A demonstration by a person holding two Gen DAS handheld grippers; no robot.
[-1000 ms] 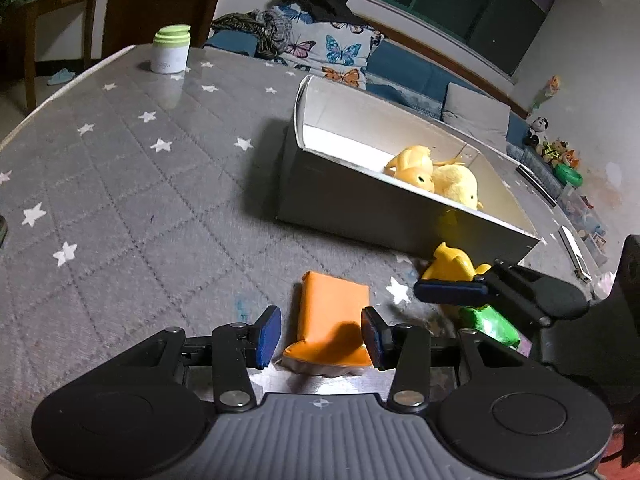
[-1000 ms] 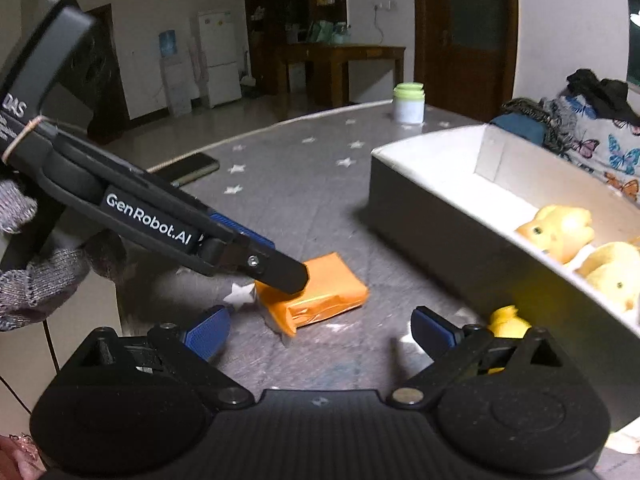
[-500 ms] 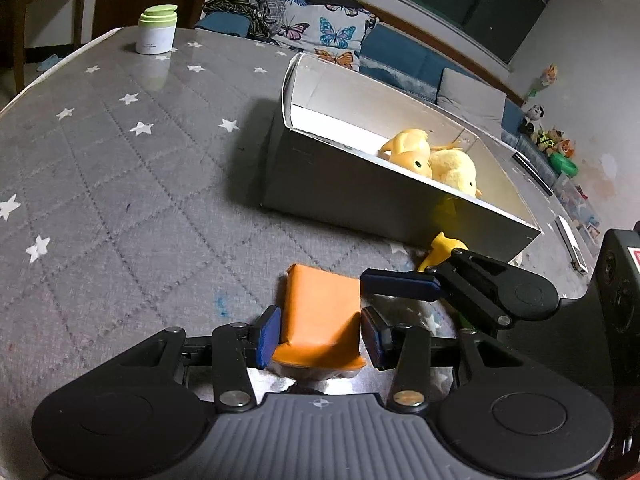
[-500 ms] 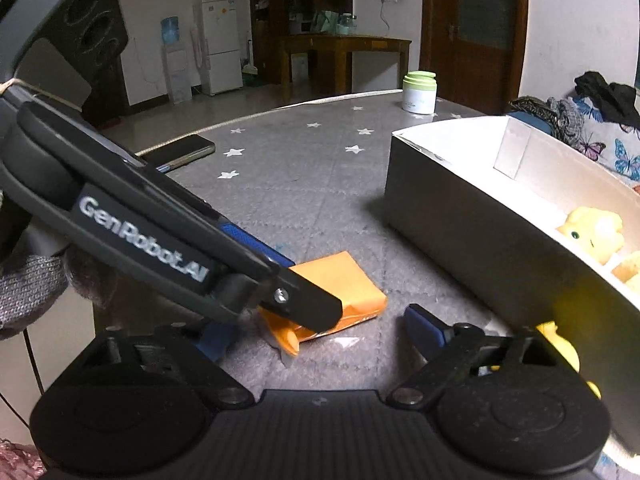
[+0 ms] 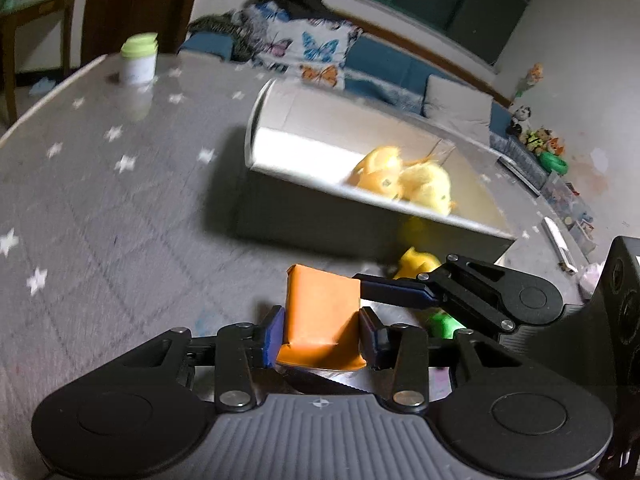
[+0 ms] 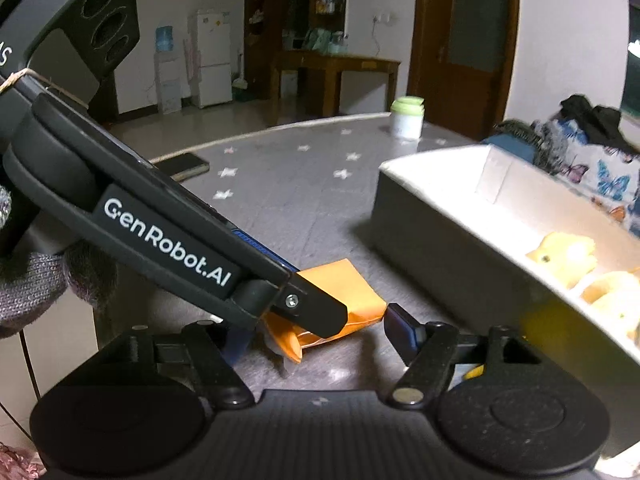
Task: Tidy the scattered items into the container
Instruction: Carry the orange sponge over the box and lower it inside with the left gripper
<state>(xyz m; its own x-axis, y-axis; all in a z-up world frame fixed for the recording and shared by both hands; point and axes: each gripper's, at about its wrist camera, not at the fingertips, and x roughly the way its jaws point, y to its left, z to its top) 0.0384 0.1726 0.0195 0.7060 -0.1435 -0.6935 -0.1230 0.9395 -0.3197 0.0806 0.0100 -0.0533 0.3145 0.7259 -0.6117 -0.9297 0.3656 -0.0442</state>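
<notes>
Orange wrapped rectangular packet clamped between left gripper jaws; right gripper jaws apart. Green item visible only from left wrist, black phone only from right.

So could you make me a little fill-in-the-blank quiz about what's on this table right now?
1. The left gripper is closed on a packet whose colour is ____.
2. The soft toys already inside the white box are ____ in colour.
3. The jar at the far edge of the table has a ____ lid.
4. The right gripper holds nothing; its jaws are ____.

Missing words: orange; yellow; green; open
</notes>
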